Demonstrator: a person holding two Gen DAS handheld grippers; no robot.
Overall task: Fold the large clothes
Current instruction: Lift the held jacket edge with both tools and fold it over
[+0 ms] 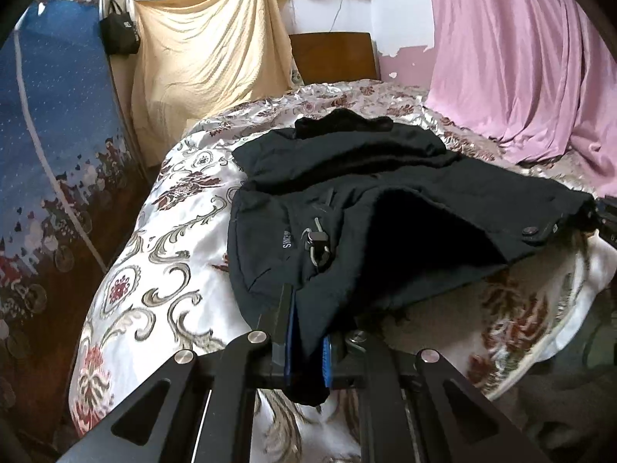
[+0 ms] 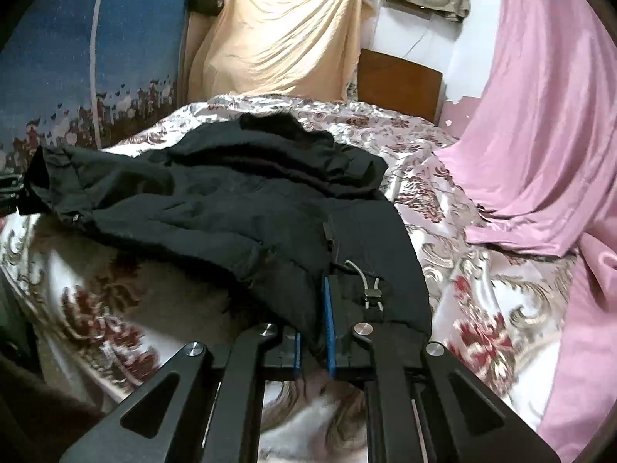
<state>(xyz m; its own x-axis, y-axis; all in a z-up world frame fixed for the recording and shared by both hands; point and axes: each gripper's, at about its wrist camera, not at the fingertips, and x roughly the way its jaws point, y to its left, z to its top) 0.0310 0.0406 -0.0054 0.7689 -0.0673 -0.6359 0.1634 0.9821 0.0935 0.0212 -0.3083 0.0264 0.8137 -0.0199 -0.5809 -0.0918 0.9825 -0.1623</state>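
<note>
We are clamping one bulky black padded jacket [image 1: 385, 200], lying mid-frame on the floral satin bedspread [image 1: 162, 239], collar toward the frame's top, hem pinched in our left gripper [image 1: 306, 332] and right gripper [image 2: 314, 332].
</note>
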